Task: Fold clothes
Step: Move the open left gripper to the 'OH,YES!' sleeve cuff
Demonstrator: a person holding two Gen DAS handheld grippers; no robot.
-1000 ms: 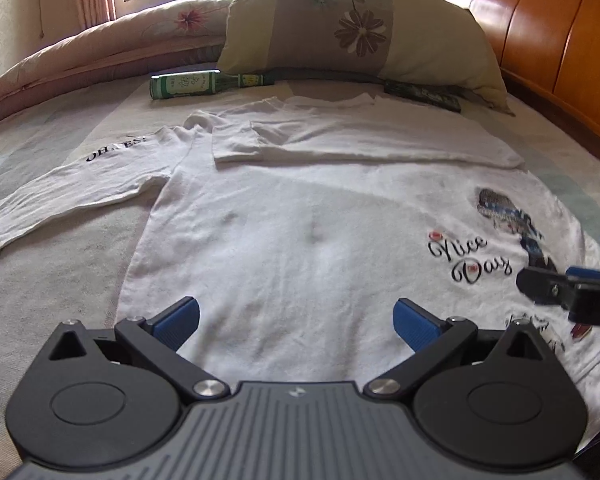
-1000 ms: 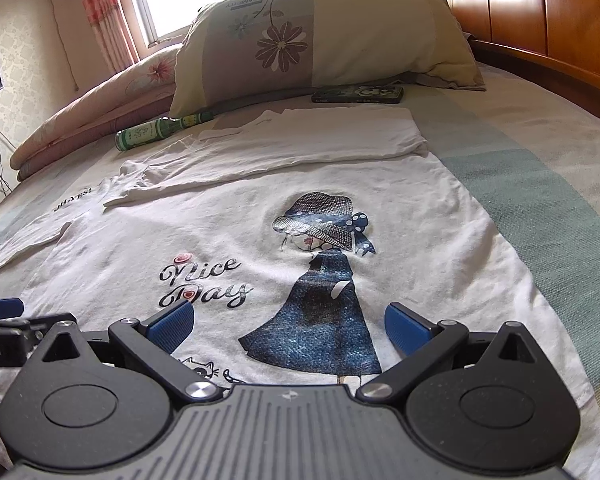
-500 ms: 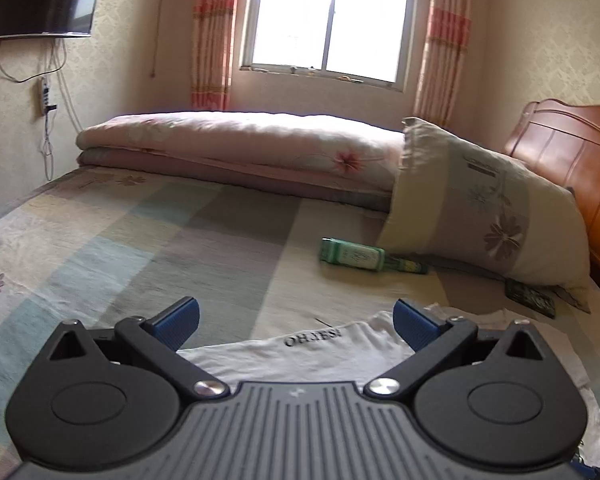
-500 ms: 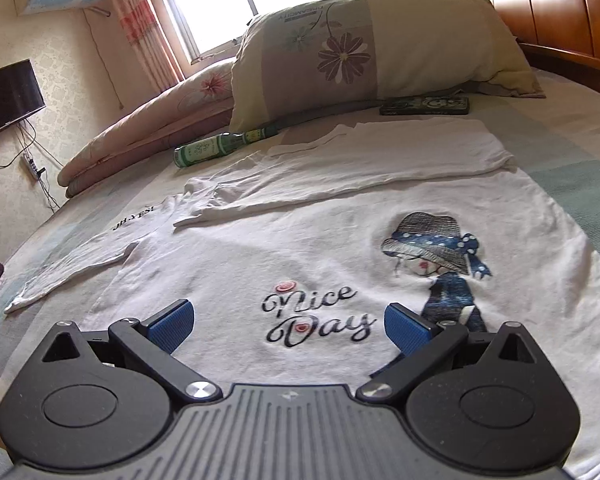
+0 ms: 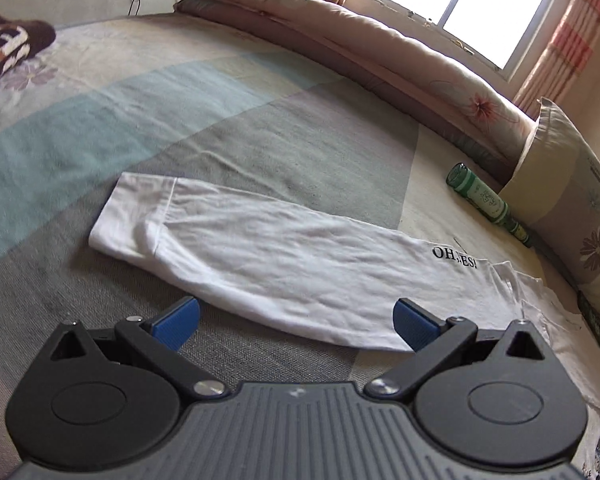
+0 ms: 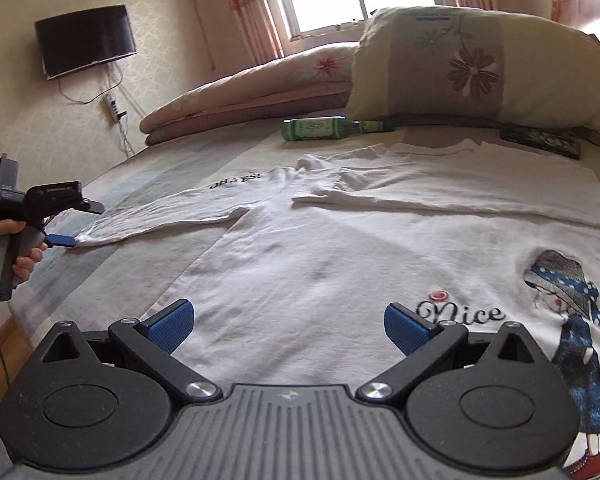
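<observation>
We list: white shirt (image 6: pixel 340 248), spread flat on the bed (image 5: pixel 100 120), print side up, one sleeve (image 5: pixel 260 260) stretched out toward 9 o'clock, the other folded across the chest. Our left tongs (image 5: pixel 296 318), spread wide, hang just over that stretched sleeve near its cuff. Our right tongs (image 6: pixel 286 326), also wide, hover over the shirt's body. Bottle (image 6: pixel 324 130) at 12 o'clock, lying beside the pillow (image 6: pixel 480 68). A hand (image 6: pixel 4 248) grips the left handle.
</observation>
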